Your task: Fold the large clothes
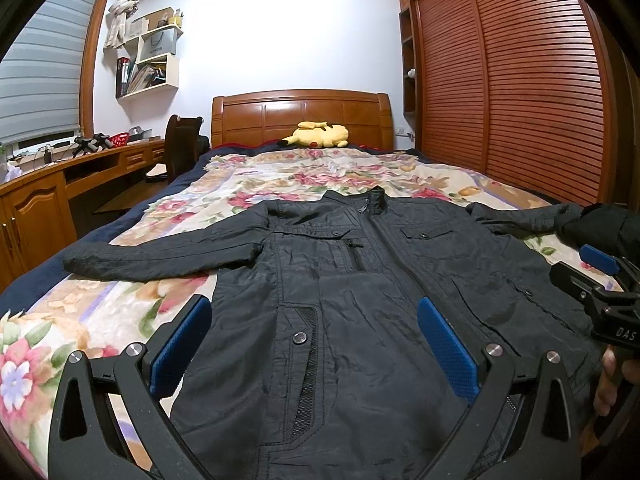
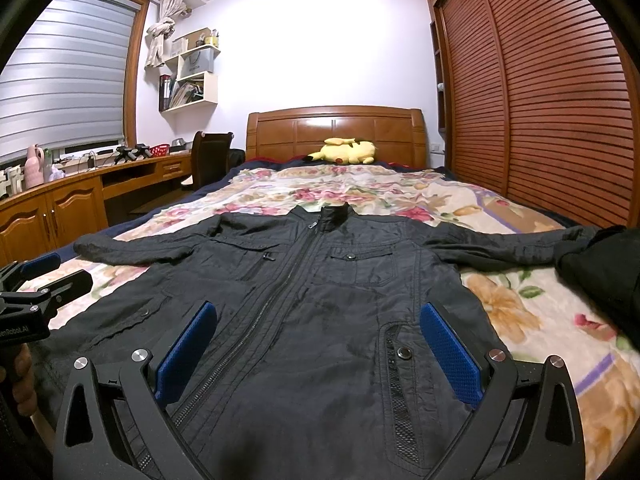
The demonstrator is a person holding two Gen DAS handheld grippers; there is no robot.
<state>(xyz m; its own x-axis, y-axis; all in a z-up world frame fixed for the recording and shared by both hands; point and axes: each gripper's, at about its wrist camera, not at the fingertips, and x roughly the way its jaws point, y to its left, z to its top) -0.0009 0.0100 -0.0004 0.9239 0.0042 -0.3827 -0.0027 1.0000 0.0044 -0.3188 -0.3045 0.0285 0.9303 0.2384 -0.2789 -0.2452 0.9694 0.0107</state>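
I count one black quilted zip-front jacket, one wooden bed with a flowered cream blanket, one yellow plush toy by the headboard, and my two tongs, each with two blue-padded fingers. The jacket lies flat on the blanket, front side up, zipper closed up to the short standing collar, and both sleeves are spread out to the sides. Its fabric is thin, a little shiny and full of small wrinkles. I can see two chest pockets with flaps and snap buttons, and lower pockets with mesh edges and one metal snap each. The far end of the sleeve on my right side meets another dark bundle of cloth at the edge of the bed; what this is I cannot tell. My left gripper hangs over the lower part of the jacket, on its left half, the fingers wide apart and holding nothing. My right gripper is over the lower right half, also spread wide and empty, with the zipper line running between its fingers. In both views the hem goes out of sight under the tongs, the collar points away from me.
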